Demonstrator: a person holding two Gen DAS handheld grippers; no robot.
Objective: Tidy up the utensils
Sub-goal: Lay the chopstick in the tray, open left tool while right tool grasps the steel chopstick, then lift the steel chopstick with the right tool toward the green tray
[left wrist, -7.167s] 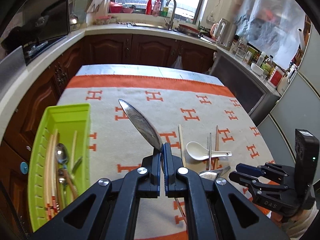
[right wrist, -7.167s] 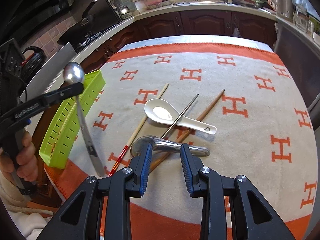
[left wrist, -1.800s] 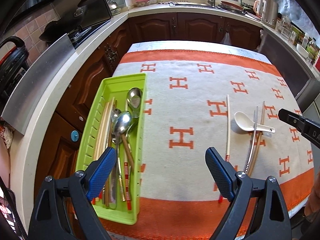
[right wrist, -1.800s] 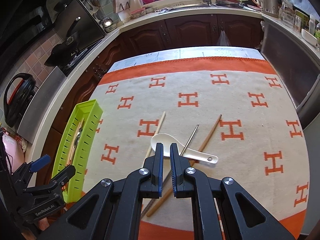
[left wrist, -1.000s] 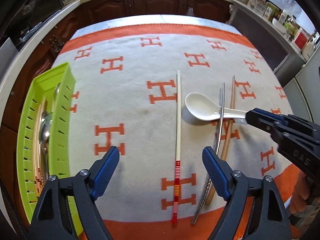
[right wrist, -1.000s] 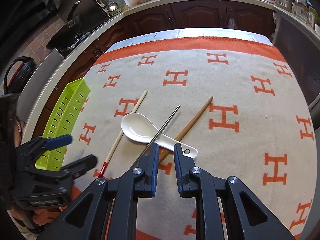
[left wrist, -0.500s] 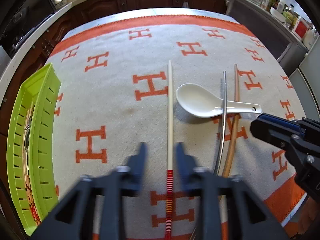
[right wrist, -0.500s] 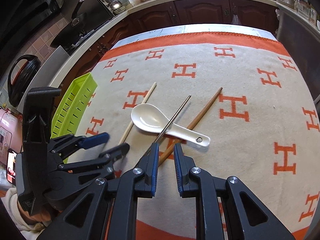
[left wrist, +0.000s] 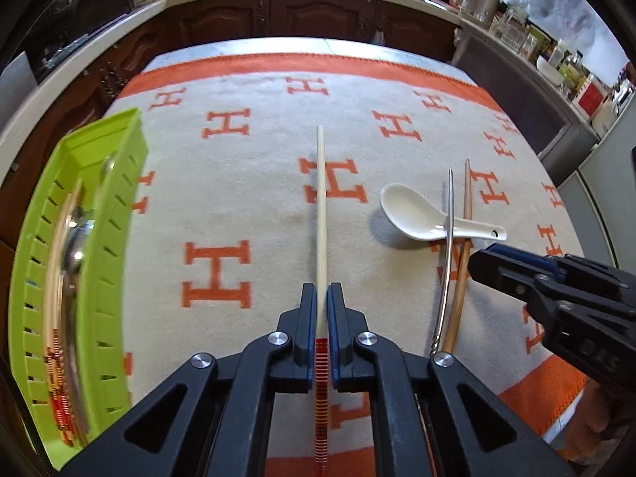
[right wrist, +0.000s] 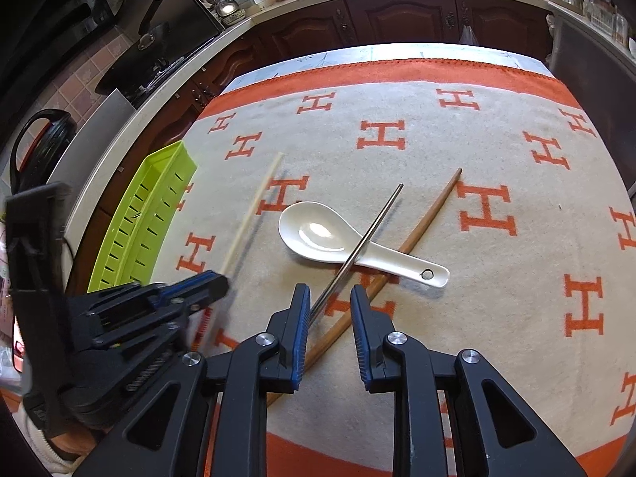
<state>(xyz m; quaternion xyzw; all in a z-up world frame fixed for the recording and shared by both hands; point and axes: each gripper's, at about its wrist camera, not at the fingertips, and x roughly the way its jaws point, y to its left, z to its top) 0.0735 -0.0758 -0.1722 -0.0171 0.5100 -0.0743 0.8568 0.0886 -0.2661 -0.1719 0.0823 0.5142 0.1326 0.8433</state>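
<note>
Pale chopstick (left wrist: pixel 321 214) pinched between left tongs (left wrist: pixel 322 318); right tongs (right wrist: pixel 329 310) spread, empty.

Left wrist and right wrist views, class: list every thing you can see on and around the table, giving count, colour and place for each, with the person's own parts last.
Pale chopstick: one, cream with a red-striped end, middle of the cloth, lying lengthways.
White spoon: one, ceramic, right of the pale chopstick.
Metal chopstick: one, silver, lying across the spoon's handle.
Brown chopstick: one, wooden, passing under the spoon's handle.
Tray: one, lime green, left edge of the table, holding metal spoons and chopsticks; number unclear.
Cloth: one, cream with orange H marks and orange border, covering the table.
Left tool: black with blue pads, shut on the pale chopstick.
Right tool: black with blue pads, open, just been opening, over the metal and brown chopsticks.
</note>
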